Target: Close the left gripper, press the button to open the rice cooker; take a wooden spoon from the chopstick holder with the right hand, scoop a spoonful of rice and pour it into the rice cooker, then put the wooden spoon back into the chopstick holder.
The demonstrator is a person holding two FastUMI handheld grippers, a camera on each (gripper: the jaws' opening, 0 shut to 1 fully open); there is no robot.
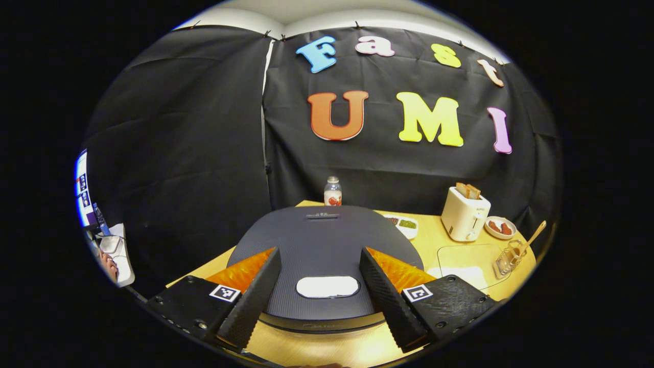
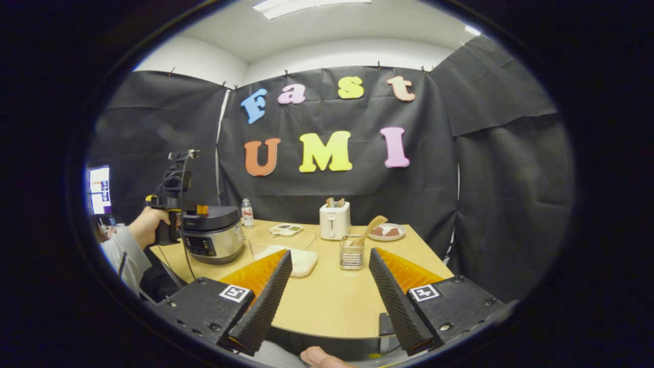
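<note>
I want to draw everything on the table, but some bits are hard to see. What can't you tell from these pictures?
- Inside the rice cooker: hidden by its shut lid, in both views.
- The wooden spoon bowl: down inside the chopstick holder, too small to make out.
- Food on the round plate: too small in both views.
- Front of the left gripper in the right gripper view: hidden behind the cooker.
</note>
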